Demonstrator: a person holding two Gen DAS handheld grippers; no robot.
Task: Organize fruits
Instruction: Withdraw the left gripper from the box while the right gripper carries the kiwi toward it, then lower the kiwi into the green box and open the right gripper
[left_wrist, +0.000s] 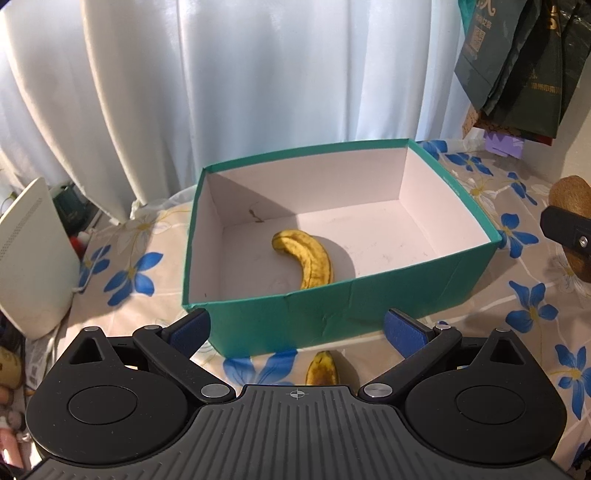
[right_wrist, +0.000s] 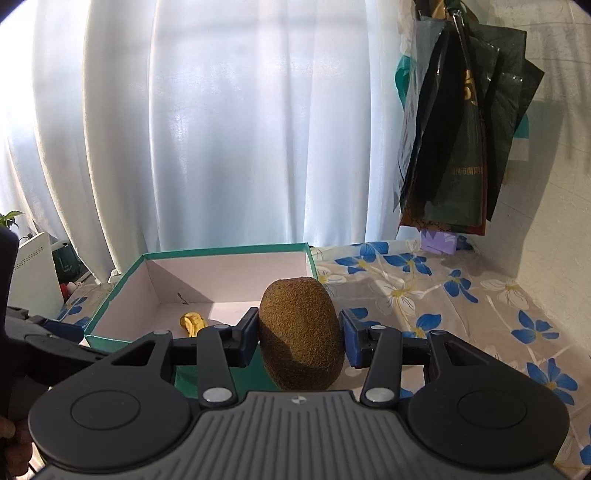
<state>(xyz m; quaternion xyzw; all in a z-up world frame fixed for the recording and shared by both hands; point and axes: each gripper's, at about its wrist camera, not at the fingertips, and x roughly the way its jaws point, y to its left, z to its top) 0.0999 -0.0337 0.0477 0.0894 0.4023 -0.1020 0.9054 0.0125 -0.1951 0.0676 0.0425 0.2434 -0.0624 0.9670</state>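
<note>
A teal box (left_wrist: 332, 317) with a white inside stands on the flowered cloth, and a spotted yellow banana (left_wrist: 308, 258) lies on its floor. My left gripper (left_wrist: 297, 330) hangs open just in front of the box's near wall, nothing between its blue pads. A second banana (left_wrist: 324, 369) lies on the cloth below it, partly hidden by the gripper body. My right gripper (right_wrist: 298, 334) is shut on a brown kiwi (right_wrist: 299, 332), held upright in the air before the box (right_wrist: 110, 295). The kiwi (left_wrist: 570, 195) also shows at the right edge of the left wrist view.
White curtains (left_wrist: 221, 92) hang behind the table. Dark bags (right_wrist: 461, 147) hang at the back right beside a wall. A white device (left_wrist: 33, 254) leans at the left. Flowered cloth (right_wrist: 461, 302) stretches right of the box. The left gripper (right_wrist: 48, 332) enters the right wrist view at the left.
</note>
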